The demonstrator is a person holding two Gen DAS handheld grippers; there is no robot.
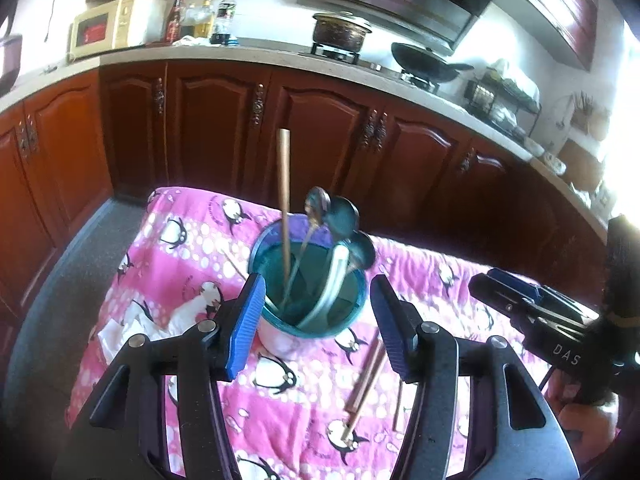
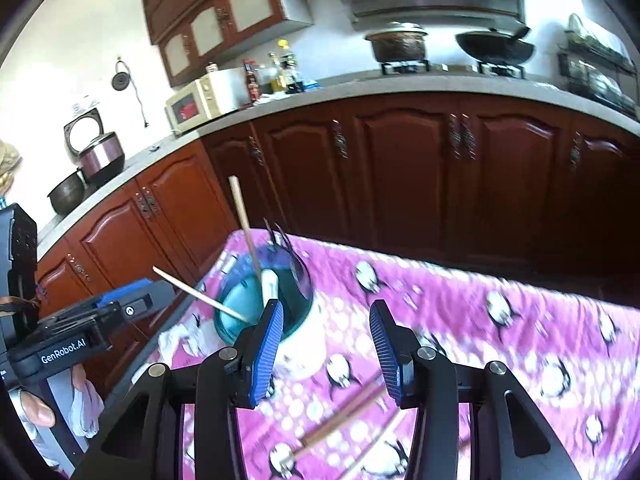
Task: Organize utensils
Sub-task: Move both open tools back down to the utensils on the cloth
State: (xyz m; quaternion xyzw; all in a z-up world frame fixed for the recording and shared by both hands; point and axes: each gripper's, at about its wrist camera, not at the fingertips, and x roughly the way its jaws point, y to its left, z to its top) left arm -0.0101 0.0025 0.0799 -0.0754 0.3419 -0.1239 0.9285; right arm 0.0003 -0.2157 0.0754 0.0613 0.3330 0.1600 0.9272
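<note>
The teal cup (image 1: 308, 300) stood on the pink penguin cloth (image 1: 192, 248) of the tabletop, already holding spoons and one tall chopstick (image 1: 285, 204). More chopsticks (image 1: 366, 380) lay loose just beside it. Both the left gripper (image 1: 318, 326) and right gripper (image 2: 326, 354) were wide open and empty. A good next grasp would probably take one chopstick near its middle.

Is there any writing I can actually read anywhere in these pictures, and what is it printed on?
"GenRobot.AI": white letters on the side of the left gripper.
"DAS": white letters on the right gripper; they may run on out of sight.
Bottles on the counter: labels too small to read.
Microwave: markings blurred.
</note>
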